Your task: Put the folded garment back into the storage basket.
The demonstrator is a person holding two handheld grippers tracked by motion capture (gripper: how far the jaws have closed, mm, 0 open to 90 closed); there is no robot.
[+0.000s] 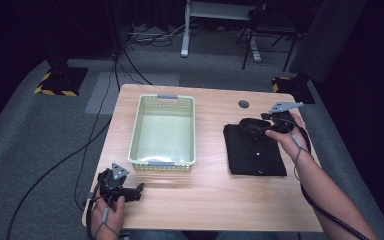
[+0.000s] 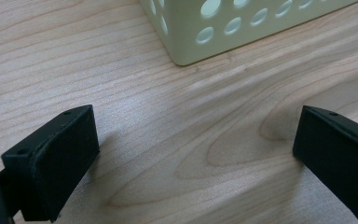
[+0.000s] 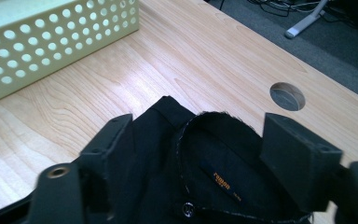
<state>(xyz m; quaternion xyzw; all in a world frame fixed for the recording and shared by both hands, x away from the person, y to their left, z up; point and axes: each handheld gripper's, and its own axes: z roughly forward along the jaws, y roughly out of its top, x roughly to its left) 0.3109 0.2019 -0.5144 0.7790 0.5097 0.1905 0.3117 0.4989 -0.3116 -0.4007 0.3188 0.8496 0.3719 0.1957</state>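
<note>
Folded black shirt, one item, lying flat on the wooden table at about 3 o'clock from the table's centre, collar end toward 12 o'clock; in the right gripper view the collar stands open with a small sewn label of orange lettering inside it and a button just below. Right gripper, held in the person's right hand, positioned at the shirt's collar; its two black jaws stand well apart, one on each side of the collar opening, with the fabric between them but not pinched. Pale green perforated basket, rectangular, with grey handles at both short ends, standing at about 10 o'clock from centre, well apart from the shirt. Left gripper, held in the left hand at about 7 o'clock near the table's front edge, just clear of the basket's near corner; in the left gripper view its jaws are spread wide over bare wood with nothing between them. Round cable hole in the tabletop at about 1 o'clock, beyond the shirt.
</note>
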